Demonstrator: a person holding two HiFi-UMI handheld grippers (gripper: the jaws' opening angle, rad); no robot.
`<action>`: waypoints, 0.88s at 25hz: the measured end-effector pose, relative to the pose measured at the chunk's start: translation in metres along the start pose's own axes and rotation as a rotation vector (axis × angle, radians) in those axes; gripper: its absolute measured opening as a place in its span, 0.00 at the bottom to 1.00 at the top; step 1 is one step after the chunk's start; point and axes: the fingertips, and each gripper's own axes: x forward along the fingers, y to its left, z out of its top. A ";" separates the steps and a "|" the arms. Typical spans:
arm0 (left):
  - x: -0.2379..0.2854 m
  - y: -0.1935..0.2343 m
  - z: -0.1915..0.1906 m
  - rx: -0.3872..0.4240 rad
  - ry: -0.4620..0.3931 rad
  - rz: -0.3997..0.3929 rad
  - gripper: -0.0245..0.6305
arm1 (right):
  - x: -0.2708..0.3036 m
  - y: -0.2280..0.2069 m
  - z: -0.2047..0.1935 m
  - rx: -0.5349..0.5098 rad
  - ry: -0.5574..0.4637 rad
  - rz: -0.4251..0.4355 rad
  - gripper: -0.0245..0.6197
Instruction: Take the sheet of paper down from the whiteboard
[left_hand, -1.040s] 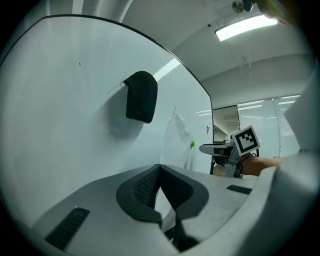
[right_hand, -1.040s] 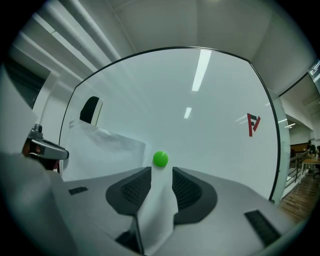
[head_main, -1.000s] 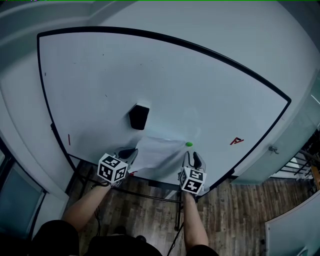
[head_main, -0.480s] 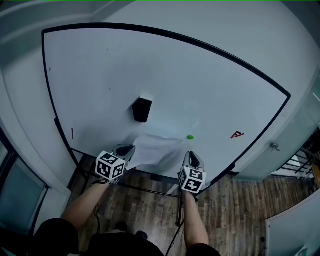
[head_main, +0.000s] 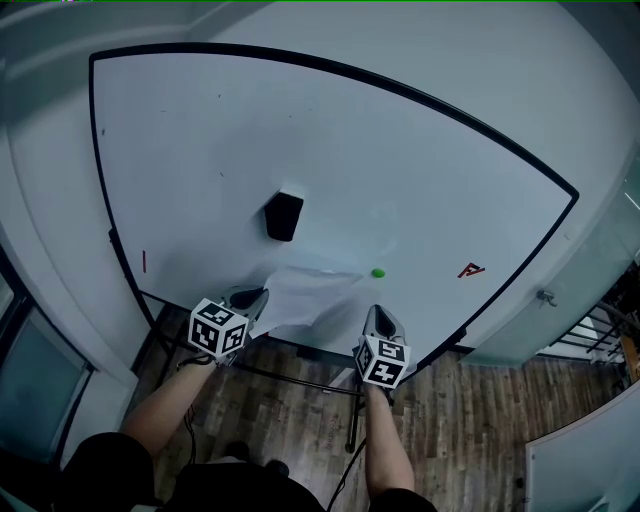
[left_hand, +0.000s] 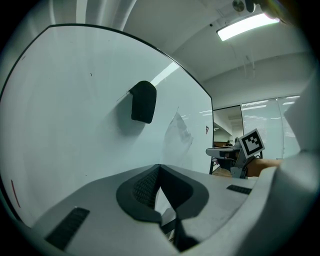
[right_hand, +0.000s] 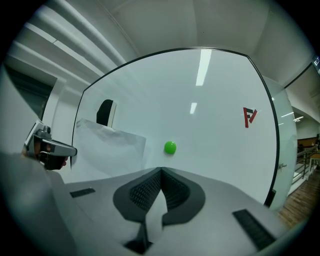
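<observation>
White paper sheet low on the black-framed whiteboard, below a black block eraser and left of a round green magnet. Left gripper is clamped on its left edge. Right gripper has just been closing, with a white strip of the sheet between its pads. Wood-plank floor lies beneath.

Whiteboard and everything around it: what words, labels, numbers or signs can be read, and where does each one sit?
"F" with a slanted stroke beside it: the red sign on the whiteboard; exact reading uncertain.
A short red stroke at the board's left edge: no letter.
The cube markers: patterns, no text.
No print visible on the sheet of paper.
</observation>
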 end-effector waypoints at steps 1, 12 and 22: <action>0.001 -0.001 0.000 0.000 0.000 -0.001 0.07 | 0.000 0.000 0.000 -0.002 0.002 0.004 0.08; 0.006 0.001 0.000 0.009 0.002 0.009 0.07 | 0.008 0.000 -0.007 -0.006 0.015 0.033 0.08; 0.009 0.002 0.003 0.000 -0.002 0.004 0.07 | 0.013 0.001 -0.004 -0.002 0.004 0.039 0.08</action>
